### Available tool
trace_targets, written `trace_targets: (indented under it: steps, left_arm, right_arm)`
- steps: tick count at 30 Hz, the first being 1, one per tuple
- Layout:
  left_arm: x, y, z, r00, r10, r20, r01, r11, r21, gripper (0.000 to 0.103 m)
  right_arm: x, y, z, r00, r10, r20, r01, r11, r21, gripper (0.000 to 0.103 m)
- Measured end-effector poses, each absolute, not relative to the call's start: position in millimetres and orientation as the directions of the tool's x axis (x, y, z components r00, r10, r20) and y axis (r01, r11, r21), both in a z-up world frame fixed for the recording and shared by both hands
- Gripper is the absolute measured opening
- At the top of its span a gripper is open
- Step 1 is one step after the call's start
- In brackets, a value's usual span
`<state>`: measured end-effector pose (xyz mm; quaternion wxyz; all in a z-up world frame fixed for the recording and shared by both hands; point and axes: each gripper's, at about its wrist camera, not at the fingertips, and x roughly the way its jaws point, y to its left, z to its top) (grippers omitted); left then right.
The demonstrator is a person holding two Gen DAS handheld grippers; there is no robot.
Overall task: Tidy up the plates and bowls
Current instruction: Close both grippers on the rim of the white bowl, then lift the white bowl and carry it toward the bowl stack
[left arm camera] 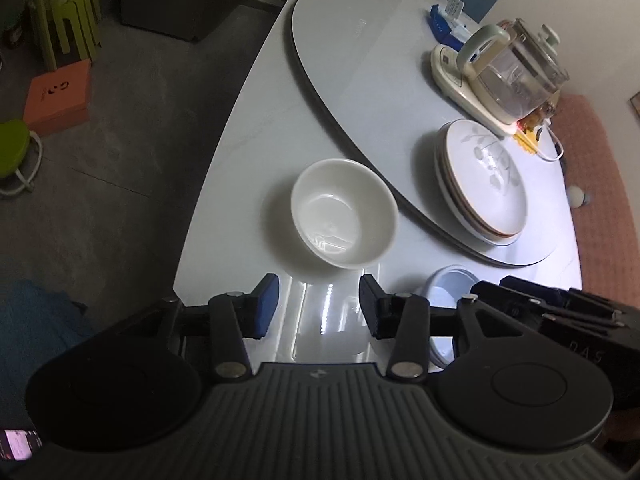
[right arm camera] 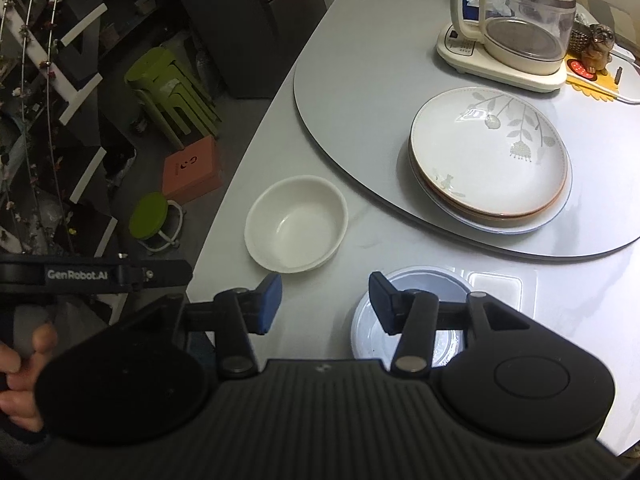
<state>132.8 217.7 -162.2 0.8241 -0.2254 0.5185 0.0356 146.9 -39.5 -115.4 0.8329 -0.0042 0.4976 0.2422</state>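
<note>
A white bowl [left arm camera: 344,216] [right arm camera: 296,228] stands upright on the pale table near its left edge. A pale blue bowl [right arm camera: 416,320] [left arm camera: 448,284] sits at the near edge, partly hidden under my right gripper. A stack of plates [left arm camera: 482,180] [right arm camera: 490,156] with a leaf pattern on top rests on the round turntable [left arm camera: 360,72] [right arm camera: 360,80]. My left gripper [left arm camera: 318,306] is open and empty, just short of the white bowl. My right gripper [right arm camera: 324,304] is open and empty, its right finger above the blue bowl's rim.
A glass kettle on a cream base [left arm camera: 508,72] [right arm camera: 520,24] stands at the back of the turntable. A blue pack [left arm camera: 446,26] lies behind it. Green stools [right arm camera: 172,88] and an orange box [right arm camera: 192,168] are on the floor left of the table.
</note>
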Motion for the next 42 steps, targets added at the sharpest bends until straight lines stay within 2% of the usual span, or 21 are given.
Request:
trace_targets:
  steps: [25,33,37,42]
  left_arm:
    - [239.3,251.4,-242.6,0.325,-0.262,-0.909,-0.295,0.885,-0.361,0.048]
    - [249.5,251.9,-252.6,0.315,-0.28,-0.907,-0.307,0.874,-0.377,0.032]
    - [252.8,248.8,-255.0,0.308,-0.286,-0.908,-0.302,0.875,-0.378,0.021]
    - [251.1,245.4,-253.7,0.304,-0.285,-0.909,-0.294,0.879,-0.374,0.021]
  right_arm:
    - [231.6,0.7,-176.4,0.251,0.358,-0.899,-0.394,0.886,0.242,0.048]
    - [240.0,5.2,-188.7,0.21,0.373,-0.904,-0.398,0.877,0.269,0.048]
    - [244.2,9.2,-192.9,0.201,0.377,-0.904,-0.401,0.874,0.275,0.04]
    - [246.1,11.3,-192.0,0.198,0.381,-0.903,-0.404,0.871,0.279,0.038]
